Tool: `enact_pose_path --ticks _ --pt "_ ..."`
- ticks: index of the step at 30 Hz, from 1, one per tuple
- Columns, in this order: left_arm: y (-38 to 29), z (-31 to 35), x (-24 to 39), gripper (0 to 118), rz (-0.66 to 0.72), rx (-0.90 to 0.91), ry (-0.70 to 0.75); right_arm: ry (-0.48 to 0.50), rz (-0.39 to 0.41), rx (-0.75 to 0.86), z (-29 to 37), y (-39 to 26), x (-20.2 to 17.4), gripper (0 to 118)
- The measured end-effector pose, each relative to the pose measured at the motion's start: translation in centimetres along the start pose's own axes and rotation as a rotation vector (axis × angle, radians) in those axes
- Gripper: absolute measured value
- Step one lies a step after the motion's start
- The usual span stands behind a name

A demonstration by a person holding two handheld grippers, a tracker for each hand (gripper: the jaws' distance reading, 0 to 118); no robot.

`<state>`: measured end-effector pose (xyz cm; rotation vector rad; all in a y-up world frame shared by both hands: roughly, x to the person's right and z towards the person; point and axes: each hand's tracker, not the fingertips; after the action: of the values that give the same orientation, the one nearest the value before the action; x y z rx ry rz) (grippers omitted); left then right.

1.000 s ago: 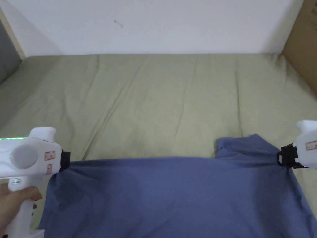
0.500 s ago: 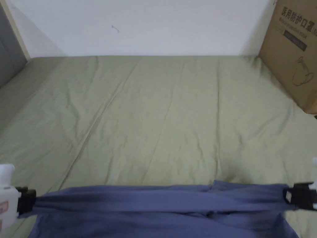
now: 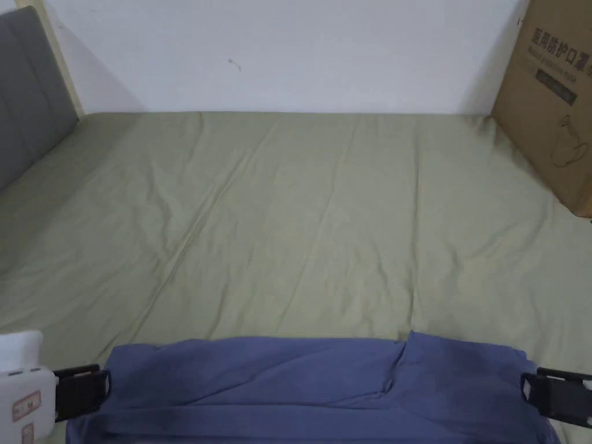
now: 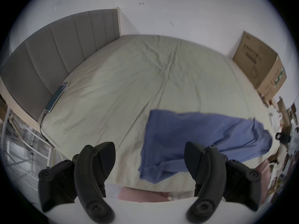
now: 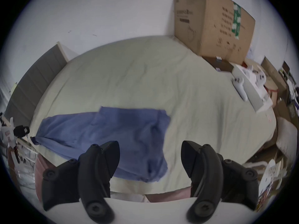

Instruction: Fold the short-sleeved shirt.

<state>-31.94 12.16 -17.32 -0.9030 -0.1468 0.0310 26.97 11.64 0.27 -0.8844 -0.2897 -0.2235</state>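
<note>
Both hand-held grippers have let go of the shirt [image 3: 312, 387], which half a second ago was stretched between them. It now lies slack at the near edge of the bed [image 3: 300, 219], laid out for folding. The left hand-held gripper [image 4: 149, 156] and right hand-held gripper [image 5: 150, 154] stand wide, one just beside each end of the shirt.

shirt: the plain blue short-sleeved cotton shirt [image 3: 312, 387] in front of me, no print, darker in the creases
bed sheet: the wrinkled pale olive-green bed sheet [image 3: 300, 219], one colour
my left gripper [image 4: 149, 161]: black jaws on a white body
my right gripper [image 5: 150, 159]: black jaws, white body
headboard: the grey padded headboard [image 4: 53, 49] with upright stitched panels
box: the brown cardboard box [image 5: 213, 25], dark print, a green strip
wall: the plain white wall [image 3: 289, 52]
</note>
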Motion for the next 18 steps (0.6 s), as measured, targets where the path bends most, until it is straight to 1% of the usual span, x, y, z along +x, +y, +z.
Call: enact_pose_path --ticks 1,2,3,4,5,6,8,9,10,11,12,13,14,15,16,18 --pt "0.2 0.4 0.0 87 0.025 0.005 -0.032 0.037 0.029 0.009 -0.1 0.1 -0.2 73" --pt "0.2 0.4 0.0 87 0.046 0.010 -0.067 0.015 -0.022 -0.054 0.0 0.2 -0.7 73" --pt "0.1 0.4 -0.1 71 0.070 0.017 -0.097 0.027 -0.007 -0.039 -0.6 0.3 -1.2 55" --pt "0.0 0.1 -0.2 32 0.081 0.010 -0.127 0.022 0.000 -0.032 -1.5 0.2 -1.8 20" --pt "-0.3 -0.1 0.0 1 0.088 -0.001 -0.126 0.017 0.004 -0.029 -2.5 0.2 -2.2 6" --pt "-0.8 -0.6 -0.1 0 0.103 -0.010 -0.105 0.109 0.137 0.183 -0.2 1.8 -8.0 6" --pt "-1.4 -1.1 -0.5 0 0.111 -0.043 -0.118 0.151 0.160 0.156 -0.3 1.0 -10.9 5" --pt "-1.7 -1.1 -0.6 0 0.125 -0.037 -0.123 0.161 0.161 0.159 -0.1 0.3 -12.2 5" --pt "-2.0 -1.2 -1.1 1 0.143 -0.032 -0.134 0.195 0.140 0.155 -1.5 0.6 -12.7 5" --pt "-2.2 -1.2 -1.7 1 0.179 -0.033 -0.147 0.206 0.143 0.152 -1.6 0.2 -13.8 4" --pt "-2.3 -1.4 -2.5 10 0.223 -0.034 -0.163 0.222 0.171 0.151 -1.7 0.1 -13.6 4" --pt "-2.3 -1.3 -3.1 40 0.259 -0.036 -0.183 0.219 0.171 0.155 -1.5 -0.6 -14.6 4" --pt "-2.4 -1.5 -3.8 69 0.292 -0.044 -0.197 0.216 0.147 -0.045 -3.6 1.1 -15.6 4" --pt "-2.6 -1.8 -4.5 96 0.325 -0.058 -0.206 0.227 0.155 -0.047 -4.3 1.7 -16.3 4" --pt "-2.9 -2.3 -5.1 118 0.358 -0.069 -0.221 0.232 0.154 -0.045 -4.8 2.1 -16.9 4" --pt "-3.2 -3.1 -6.2 116 0.423 -0.068 -0.252 0.256 0.167 -0.037 -4.7 2.0 -17.9 4"
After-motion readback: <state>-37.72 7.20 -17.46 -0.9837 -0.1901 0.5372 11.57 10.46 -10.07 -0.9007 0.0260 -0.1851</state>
